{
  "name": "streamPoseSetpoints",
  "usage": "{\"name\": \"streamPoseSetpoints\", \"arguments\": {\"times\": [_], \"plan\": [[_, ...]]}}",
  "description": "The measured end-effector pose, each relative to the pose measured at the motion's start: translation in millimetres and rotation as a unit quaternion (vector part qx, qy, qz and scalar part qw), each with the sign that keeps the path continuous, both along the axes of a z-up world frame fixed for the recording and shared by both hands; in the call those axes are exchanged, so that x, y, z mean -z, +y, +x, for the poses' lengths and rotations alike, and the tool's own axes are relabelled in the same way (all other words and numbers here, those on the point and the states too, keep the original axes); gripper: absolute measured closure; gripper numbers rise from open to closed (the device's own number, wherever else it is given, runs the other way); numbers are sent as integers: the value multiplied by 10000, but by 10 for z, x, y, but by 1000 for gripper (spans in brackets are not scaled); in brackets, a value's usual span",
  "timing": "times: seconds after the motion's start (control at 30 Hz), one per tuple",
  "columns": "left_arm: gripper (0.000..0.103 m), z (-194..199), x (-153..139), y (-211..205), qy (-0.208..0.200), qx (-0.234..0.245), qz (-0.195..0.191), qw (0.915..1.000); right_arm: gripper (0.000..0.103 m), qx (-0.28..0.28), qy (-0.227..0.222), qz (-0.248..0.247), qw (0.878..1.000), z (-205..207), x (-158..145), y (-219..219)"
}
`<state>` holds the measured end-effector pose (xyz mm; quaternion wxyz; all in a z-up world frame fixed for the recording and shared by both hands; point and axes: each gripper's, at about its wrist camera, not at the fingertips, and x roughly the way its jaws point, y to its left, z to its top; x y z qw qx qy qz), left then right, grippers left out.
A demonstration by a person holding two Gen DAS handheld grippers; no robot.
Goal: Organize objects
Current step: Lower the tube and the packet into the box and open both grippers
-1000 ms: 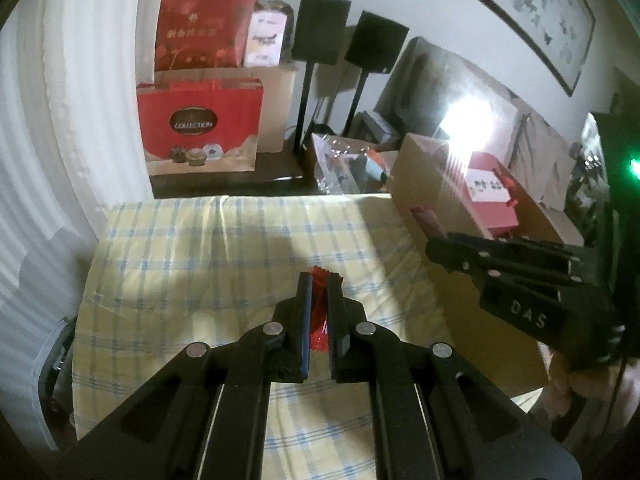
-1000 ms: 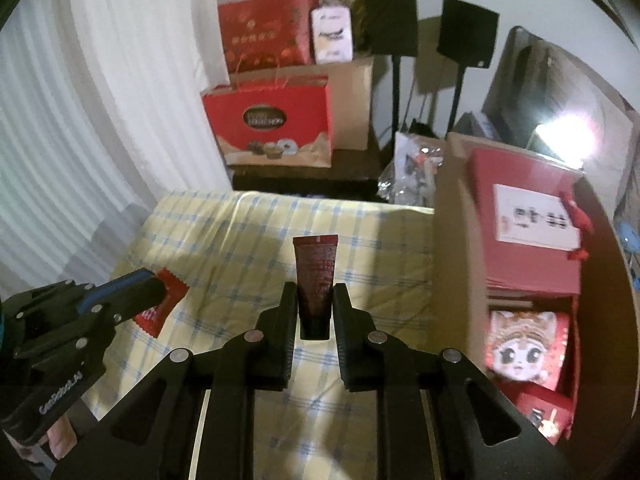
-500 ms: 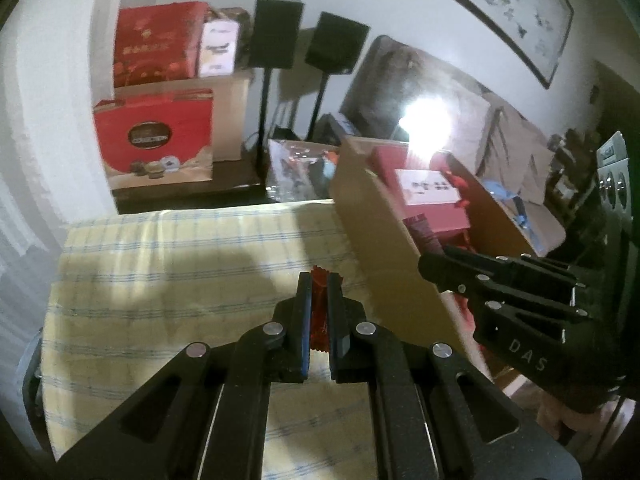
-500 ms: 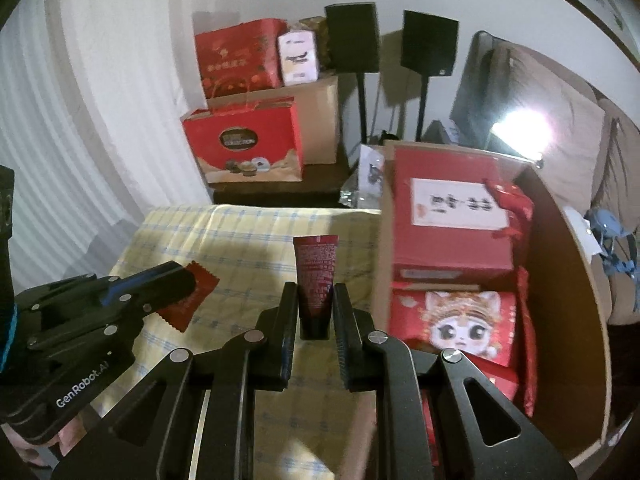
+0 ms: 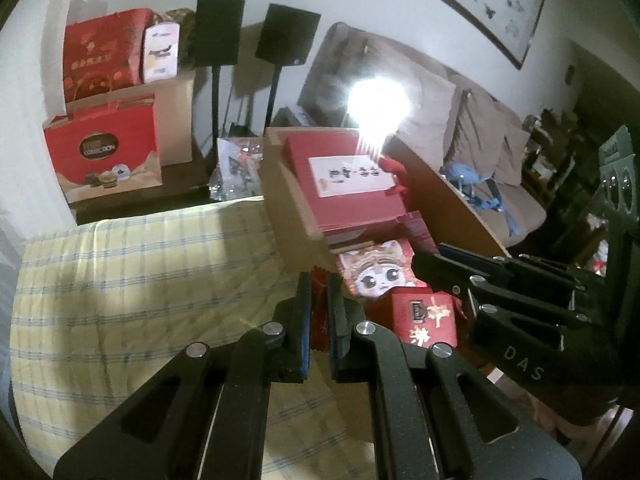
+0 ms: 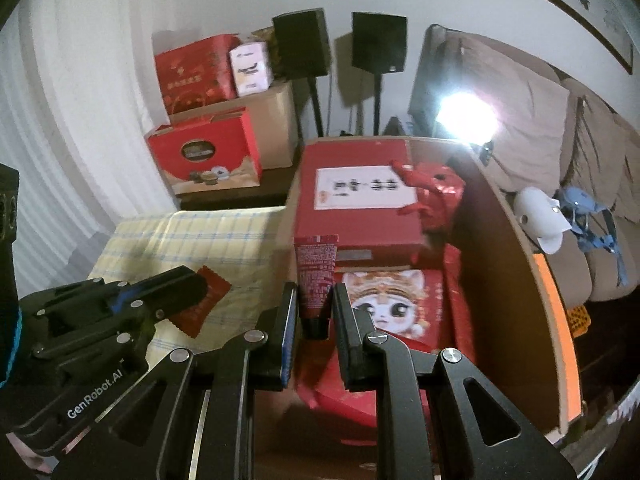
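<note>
My left gripper point(image 5: 319, 292) is shut on a flat red sachet point(image 5: 319, 312), held over the near wall of the cardboard box point(image 5: 288, 216). The sachet point(image 6: 204, 300) and left gripper point(image 6: 188, 284) also show in the right wrist view, above the checked cloth. My right gripper point(image 6: 315, 300) is shut on a dark red tube point(image 6: 316, 272), cap down between the jaws, held over the box's left wall point(image 6: 288, 216). The box holds a large red gift box point(image 6: 356, 200) and a cartoon-face red packet point(image 6: 388, 300).
A table with a yellow checked cloth point(image 5: 140, 280) lies left of the box. Red gift bags point(image 5: 104, 156), a brown carton and two black speakers on stands point(image 5: 218, 32) stand behind. A beige sofa point(image 5: 480, 140) with a bright lamp glare is on the right.
Both grippers have moved right from above the checked cloth to the cardboard box, each still holding its item. The box interior now fills the middle of both views.
</note>
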<state>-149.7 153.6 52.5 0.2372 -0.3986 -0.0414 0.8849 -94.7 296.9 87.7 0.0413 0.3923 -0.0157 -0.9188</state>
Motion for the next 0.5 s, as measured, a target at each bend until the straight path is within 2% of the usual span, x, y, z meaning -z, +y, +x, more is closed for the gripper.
{"name": "streamPoseSetpoints", "arguments": {"times": [0.5], "plan": [[97,0,54,492,-107,290,67,9995,87,379,-192,12,9991,65,98,530]]}}
